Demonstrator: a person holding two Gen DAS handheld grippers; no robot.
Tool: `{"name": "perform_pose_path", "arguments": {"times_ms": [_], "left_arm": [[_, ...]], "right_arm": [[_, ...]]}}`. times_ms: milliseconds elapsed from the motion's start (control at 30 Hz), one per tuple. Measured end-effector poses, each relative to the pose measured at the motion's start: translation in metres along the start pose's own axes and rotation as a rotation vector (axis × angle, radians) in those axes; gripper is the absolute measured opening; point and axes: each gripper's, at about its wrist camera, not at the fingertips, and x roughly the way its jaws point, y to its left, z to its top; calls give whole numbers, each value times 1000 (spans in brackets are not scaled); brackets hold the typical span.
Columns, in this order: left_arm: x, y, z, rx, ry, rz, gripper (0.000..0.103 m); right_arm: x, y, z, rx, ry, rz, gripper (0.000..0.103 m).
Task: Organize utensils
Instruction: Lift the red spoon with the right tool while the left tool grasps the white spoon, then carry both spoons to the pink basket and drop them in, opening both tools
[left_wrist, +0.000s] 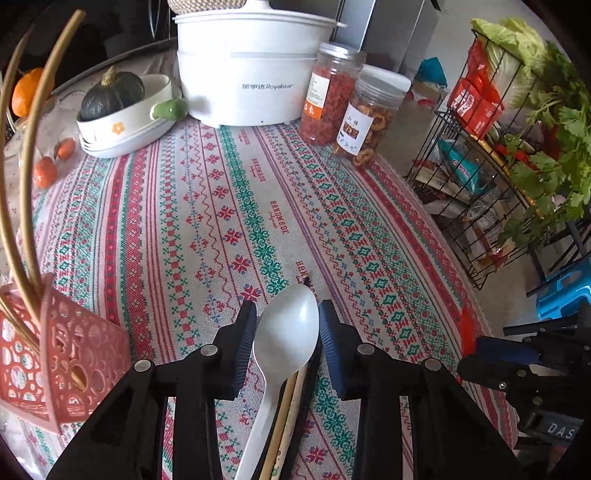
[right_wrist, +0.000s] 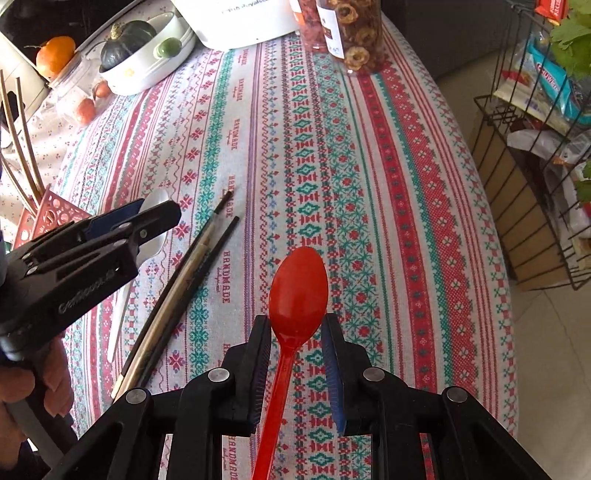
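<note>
A white plastic spoon (left_wrist: 286, 332) lies on the patterned tablecloth, bowl forward, between the fingers of my left gripper (left_wrist: 287, 334), which is open around it. Several chopsticks (left_wrist: 286, 417) lie beside its handle; they also show in the right wrist view (right_wrist: 192, 266). A red plastic spoon (right_wrist: 297, 291) lies between the fingers of my right gripper (right_wrist: 297, 350), which is open. A pink perforated utensil holder (left_wrist: 55, 350) with gold chopsticks (left_wrist: 22, 184) standing in it is at the left; it also shows in the right wrist view (right_wrist: 48, 214).
A white Royalstar cooker (left_wrist: 251, 70), two jars of dried snacks (left_wrist: 351, 107) and a white dish with a dark squash (left_wrist: 122, 110) stand at the back. A black wire rack (left_wrist: 498, 177) with greens and packets stands off the table's right edge.
</note>
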Motion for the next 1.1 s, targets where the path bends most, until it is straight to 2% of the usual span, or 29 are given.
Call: {"name": "perform_pose_path", "arguments": {"times_ms": [267,467,533,633,667,700,733,867,933,1000,1100], "left_arm": [[-98,20,-17,-10,-189,-21,37],[-161,63,-28,-77,-300,-46,37],[-175,78,-32,-104,-358,-28,37],[-185,101,-32,-164,-428,-24,37],[-187,108,-30,-192,-448,-40,37],[-188,115,-29,-219,-476,-51,37],[-189,120,-28,-240,-505,-52,37],[-188,134,-20,-278,-619,-49,37],[-187,138,-15,-295,-637,-44,37],[-185,141,-13,-307,-632,-54,37],[-185,138,-16,-269,-610,-55,37]], "right_arm": [[-26,31,0,-16,-84,52,25],[-34,61,1,-45,-127,81,25],[-35,70,1,-59,-139,82,25],[-37,84,1,-85,-159,82,24],[-37,88,2,-93,-163,83,20],[-37,93,2,-101,-165,87,9],[-38,96,3,-105,-169,88,7],[-34,109,7,-130,-180,84,6],[-30,110,10,-126,-171,86,6],[-25,105,14,-112,-156,54,6],[-8,86,24,-58,-98,17,11]]}}
